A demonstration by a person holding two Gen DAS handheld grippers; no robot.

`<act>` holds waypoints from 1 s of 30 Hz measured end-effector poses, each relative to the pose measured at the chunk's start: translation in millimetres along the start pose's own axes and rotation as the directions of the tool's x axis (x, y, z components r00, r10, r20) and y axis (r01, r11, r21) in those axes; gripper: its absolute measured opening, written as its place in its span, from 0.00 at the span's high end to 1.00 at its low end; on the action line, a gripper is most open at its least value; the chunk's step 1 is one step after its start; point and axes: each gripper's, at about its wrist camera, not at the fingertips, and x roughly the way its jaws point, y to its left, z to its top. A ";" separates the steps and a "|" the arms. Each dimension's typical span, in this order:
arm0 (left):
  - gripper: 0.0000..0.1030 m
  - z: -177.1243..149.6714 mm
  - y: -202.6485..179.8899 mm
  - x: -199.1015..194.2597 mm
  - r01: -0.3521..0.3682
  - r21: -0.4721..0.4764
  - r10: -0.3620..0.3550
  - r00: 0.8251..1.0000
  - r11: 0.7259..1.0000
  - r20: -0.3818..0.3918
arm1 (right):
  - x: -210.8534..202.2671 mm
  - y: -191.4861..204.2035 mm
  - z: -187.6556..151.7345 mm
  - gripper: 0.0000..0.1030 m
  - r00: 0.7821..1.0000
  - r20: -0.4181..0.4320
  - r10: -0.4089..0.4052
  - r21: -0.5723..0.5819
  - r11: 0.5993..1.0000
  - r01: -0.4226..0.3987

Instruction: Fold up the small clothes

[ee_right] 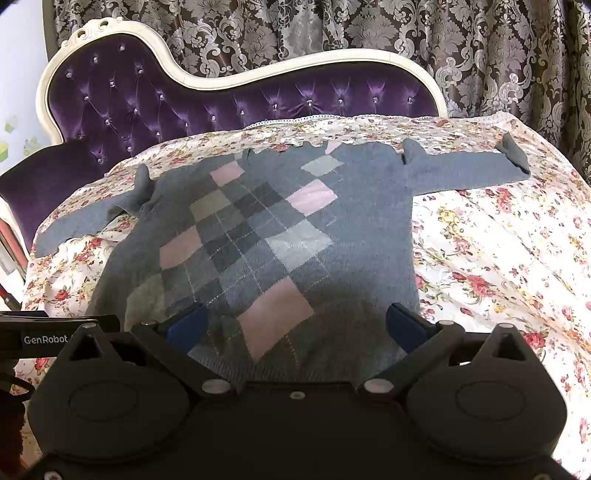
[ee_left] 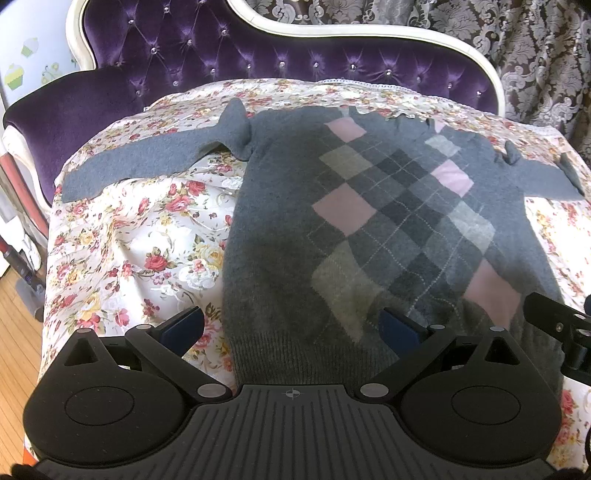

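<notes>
A small grey sweater (ee_left: pixel 369 206) with a pink and grey argyle front lies flat, sleeves spread out to both sides, on a floral cloth; it also shows in the right wrist view (ee_right: pixel 280 236). My left gripper (ee_left: pixel 291 328) is open above the sweater's ribbed hem at its left side, blue fingers wide apart. My right gripper (ee_right: pixel 299 325) is open above the hem at the sweater's right side. Neither holds anything. The right gripper's body shows at the edge of the left wrist view (ee_left: pixel 557 325).
The floral cloth (ee_left: pixel 140 251) covers a purple tufted sofa (ee_left: pixel 192 48) with a cream frame. Patterned curtains (ee_right: pixel 332 29) hang behind. Wooden floor (ee_left: pixel 14 317) lies at the left beyond the cloth's edge.
</notes>
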 end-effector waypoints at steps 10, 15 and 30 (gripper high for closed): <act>0.01 -1.7 3.1 0.2 0.002 -0.005 -0.002 1.000 1.000 -0.003 | 0.9 1.8 -1.5 0.01 1.000 -0.009 0.010 0.004 1.000 -0.010; 0.01 -2.2 3.3 0.5 -0.005 0.007 0.006 1.000 1.000 -0.011 | 1.6 2.4 -1.1 0.01 1.000 -0.011 0.015 0.003 1.000 -0.015; 0.01 14.1 28.6 -15.9 -0.014 -0.095 0.019 0.998 0.995 0.056 | 19.1 7.9 11.7 0.01 0.992 -0.081 0.097 -0.065 0.993 -0.102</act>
